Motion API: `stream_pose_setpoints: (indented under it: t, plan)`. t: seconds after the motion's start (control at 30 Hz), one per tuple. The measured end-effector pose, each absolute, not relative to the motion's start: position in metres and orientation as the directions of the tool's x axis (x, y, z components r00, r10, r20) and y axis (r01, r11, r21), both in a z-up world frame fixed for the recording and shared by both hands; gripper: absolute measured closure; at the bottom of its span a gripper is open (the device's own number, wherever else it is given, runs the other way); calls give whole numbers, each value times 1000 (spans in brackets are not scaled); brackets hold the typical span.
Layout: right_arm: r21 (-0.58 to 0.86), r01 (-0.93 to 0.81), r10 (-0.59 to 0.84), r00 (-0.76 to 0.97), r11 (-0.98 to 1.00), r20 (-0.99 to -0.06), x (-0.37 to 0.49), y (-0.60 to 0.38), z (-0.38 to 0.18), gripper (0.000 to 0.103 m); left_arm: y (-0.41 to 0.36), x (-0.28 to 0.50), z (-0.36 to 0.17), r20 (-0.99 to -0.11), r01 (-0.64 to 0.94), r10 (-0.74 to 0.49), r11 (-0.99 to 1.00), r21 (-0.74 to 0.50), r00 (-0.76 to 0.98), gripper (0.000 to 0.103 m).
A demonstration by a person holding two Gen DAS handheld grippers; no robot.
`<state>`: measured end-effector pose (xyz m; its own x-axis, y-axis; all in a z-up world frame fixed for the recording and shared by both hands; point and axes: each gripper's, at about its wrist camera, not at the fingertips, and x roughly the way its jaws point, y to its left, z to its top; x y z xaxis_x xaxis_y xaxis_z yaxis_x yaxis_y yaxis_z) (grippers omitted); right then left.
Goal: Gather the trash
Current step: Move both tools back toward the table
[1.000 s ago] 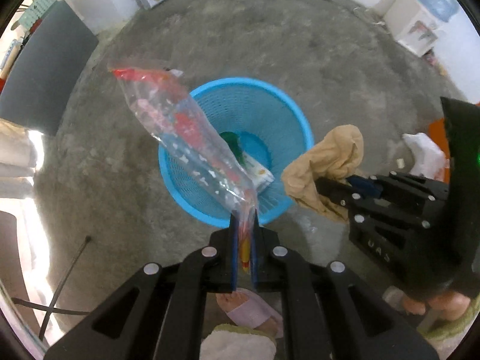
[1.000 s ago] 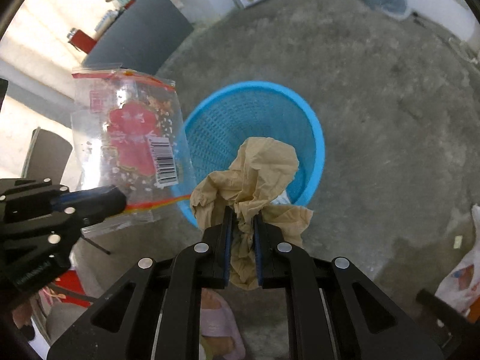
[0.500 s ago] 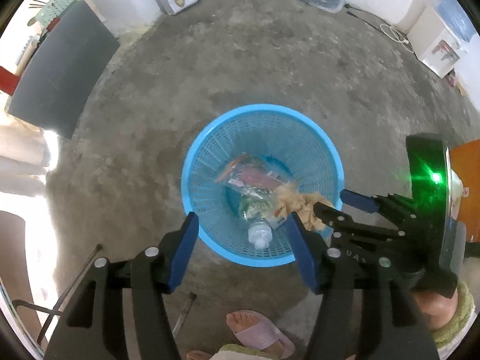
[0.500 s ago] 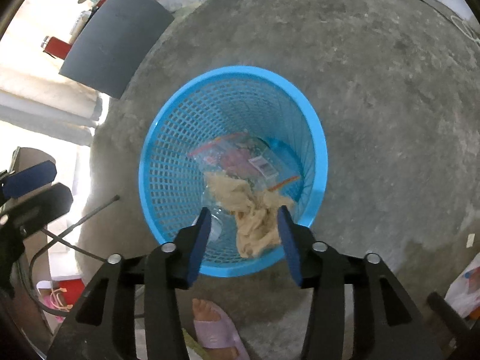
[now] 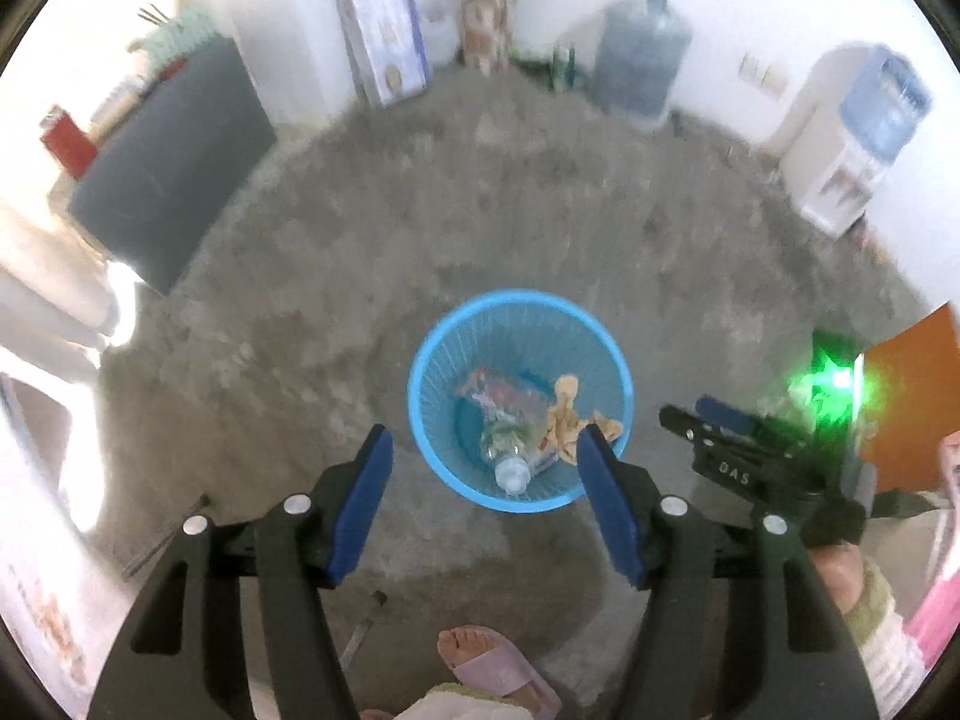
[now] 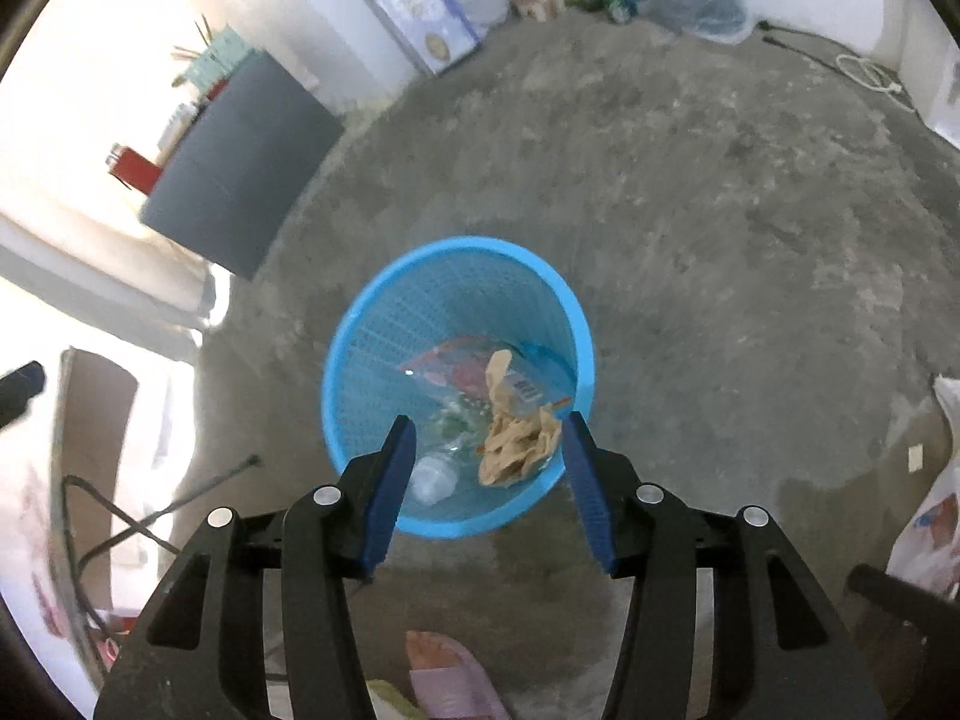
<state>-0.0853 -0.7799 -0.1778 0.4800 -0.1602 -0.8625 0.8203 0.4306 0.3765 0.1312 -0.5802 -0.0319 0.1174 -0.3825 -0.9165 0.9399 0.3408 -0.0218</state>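
Jaws of both grippers — left gripper (image 5: 483,450) opening, right gripper (image 6: 487,438) spread — empty, angled down over blue basket (image 6: 360,360).

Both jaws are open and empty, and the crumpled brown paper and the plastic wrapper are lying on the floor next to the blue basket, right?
Not quite. The crumpled brown paper and the plastic wrapper lie inside the blue basket, not on the floor beside it; the right wrist view shows them at its bottom. The rest holds: the left gripper is opening, the right gripper stands open, and nothing is between either pair of jaws.
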Motion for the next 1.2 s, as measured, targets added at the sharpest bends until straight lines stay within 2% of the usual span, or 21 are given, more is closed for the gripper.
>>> stream_pose_setpoints:
  t: [0.23,0.43,0.57,0.77,1.03,1.2]
  plan:
    - [433,768,-147,553,472,-820,-103,-723,-136,45,-450,145,72,-802,923,-569,379,-62,180,33]
    - [485,687,-84,618,542,-782,-98,-670,-97,41,-331,146,105,-717,870,-648,478,-120,257,32]
    - [536,604,-26,677,590,-735,-86,-639,-67,39,-269,138,106,-660,833,-679,534,-146,320,31]
    - [579,489,75,719,653,-691,-46,-600,-38,37,-183,124,80,-610,749,-681,629,-206,404,30]
    - [583,407,161,708,703,-688,30,-578,-31,36,-93,106,43,-593,648,-647,717,-258,480,28]
    - [561,428,142,693,709,-707,74,-586,-41,36,-64,99,29,-590,630,-636,733,-258,498,26]
